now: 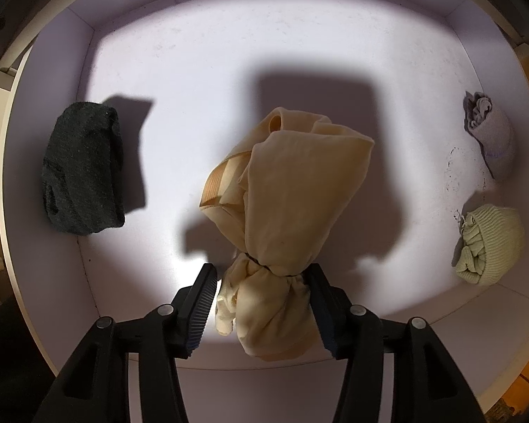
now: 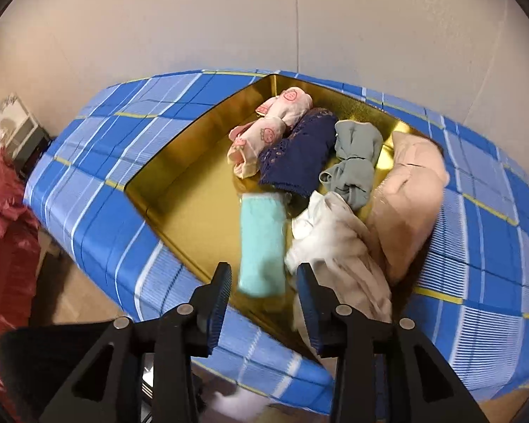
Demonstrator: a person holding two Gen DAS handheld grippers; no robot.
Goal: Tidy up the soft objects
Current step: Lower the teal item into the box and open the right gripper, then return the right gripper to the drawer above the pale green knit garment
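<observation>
A: Which step is in hand?

B: Sorting rolled garments into containers. The left claw (image 1: 262,303) points down into a white box (image 1: 53,70) with a beige rolled bundle (image 1: 282,211) between its jaws. The right-hand pad touches the bundle's tied waist; the left-hand pad stands just clear, so I judge it is letting go rather than gripping.

A: What already lies in that box?

B: A dark knit roll (image 1: 84,169) by the left wall, a lilac roll (image 1: 490,137) and a pale green ribbed roll (image 1: 490,243) by the right wall, all well apart from the beige one.

A: And the other hand?

B: The right claw (image 2: 262,289) is spread over a gold tray (image 2: 194,211) on a blue plaid cloth (image 2: 123,130). A blurred mint roll (image 2: 261,246) lies just beyond its tips, untouched. The tray also holds pink printed socks (image 2: 271,127), a navy lace piece (image 2: 299,155), a grey-green tied bundle (image 2: 352,162), a white crumpled garment (image 2: 338,243) and a peach garment (image 2: 409,194).

A: The next move?

B: Probably lifting the left claw clear without dragging the bundle, and settling which piece the right takes.

A: Any writing?

B: None readable; the socks carry only little cartoon faces.
</observation>
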